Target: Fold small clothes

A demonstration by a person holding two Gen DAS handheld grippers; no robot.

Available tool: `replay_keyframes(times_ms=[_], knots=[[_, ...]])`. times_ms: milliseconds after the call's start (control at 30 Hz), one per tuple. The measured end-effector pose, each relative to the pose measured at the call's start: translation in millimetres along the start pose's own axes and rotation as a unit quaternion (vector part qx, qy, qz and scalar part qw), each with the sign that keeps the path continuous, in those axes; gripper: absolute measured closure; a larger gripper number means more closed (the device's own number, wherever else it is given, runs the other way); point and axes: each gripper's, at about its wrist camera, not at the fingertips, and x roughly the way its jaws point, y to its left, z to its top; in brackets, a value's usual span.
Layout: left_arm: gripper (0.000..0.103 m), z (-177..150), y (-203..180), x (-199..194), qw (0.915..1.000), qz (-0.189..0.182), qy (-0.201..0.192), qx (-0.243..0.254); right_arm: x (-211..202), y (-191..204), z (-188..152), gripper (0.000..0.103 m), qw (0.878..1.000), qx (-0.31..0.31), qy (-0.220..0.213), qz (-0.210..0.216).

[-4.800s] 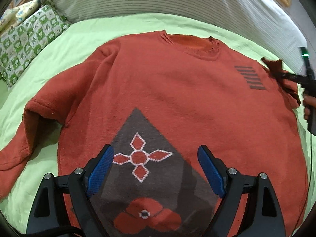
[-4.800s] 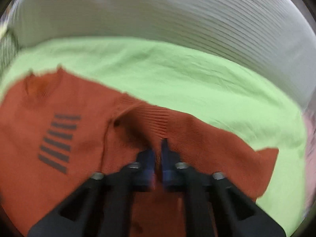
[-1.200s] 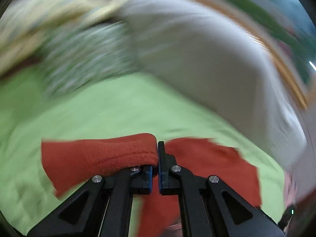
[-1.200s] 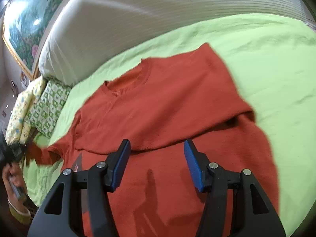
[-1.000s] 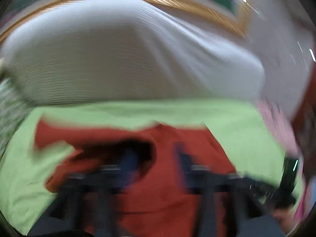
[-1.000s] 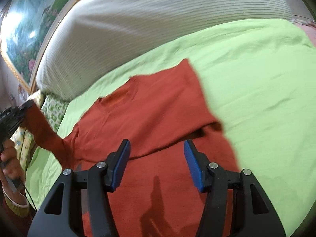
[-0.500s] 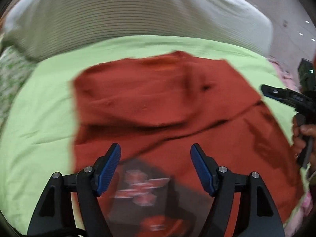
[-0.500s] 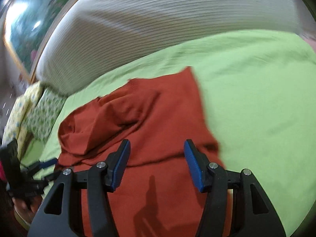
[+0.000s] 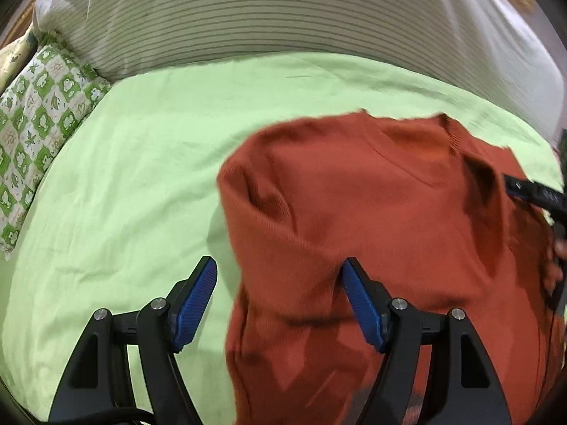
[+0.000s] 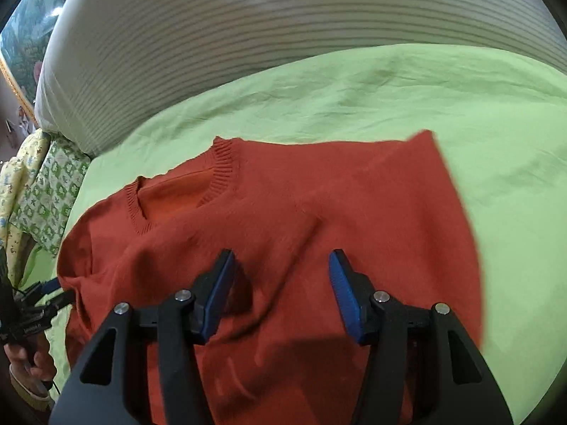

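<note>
A rust-red knitted sweater [image 9: 372, 212] lies on a light green bedsheet [image 9: 124, 194], both sleeves folded in over its body, collar at the far end. My left gripper [image 9: 276, 297] is open and empty, hovering over the sweater's left folded edge. In the right wrist view the sweater [image 10: 319, 212] fills the middle, its ribbed collar [image 10: 219, 173] at upper left. My right gripper [image 10: 281, 290] is open and empty above the sweater's body. The left gripper [image 10: 53, 292] shows at the sweater's left edge there.
A large striped grey-white pillow [image 9: 265, 17] lies along the far side of the bed. A green-and-white patterned pillow [image 9: 39, 106] sits at far left. The right gripper's tip [image 9: 535, 194] shows at the right edge of the left wrist view. Green sheet surrounds the sweater.
The left gripper carried the left sleeve across onto the body, let go and opened. It has since pulled back toward the sweater's left edge. The right gripper stayed open over the body.
</note>
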Motion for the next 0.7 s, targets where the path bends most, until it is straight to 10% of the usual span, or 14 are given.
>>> replay_keyframes(times_ms=[100, 267, 367, 533, 700], knots=[[0.031, 13, -3, 22, 0.9996, 0.021, 0.020, 0.000, 12, 12, 4, 0.097, 1.000, -0.009, 0.011, 0.017], [0.040, 34, 11, 40, 0.9980, 0.050, 0.028, -0.028, -49, 26, 14, 0.097, 0.996, -0.003, -0.074, 0.039], [0.040, 34, 24, 14, 0.9993, -0.010, 0.011, -0.034, -100, 0, 13, 0.097, 0.992, 0.052, -0.115, 0.029], [0.033, 10, 15, -33, 0.9963, -0.037, -0.025, 0.074, -107, -29, -10, 0.097, 0.995, 0.055, -0.082, 0.012], [0.033, 2, -25, -48, 0.9680, -0.023, -0.044, 0.246, -94, -40, -29, 0.097, 0.995, 0.062, -0.068, 0.028]])
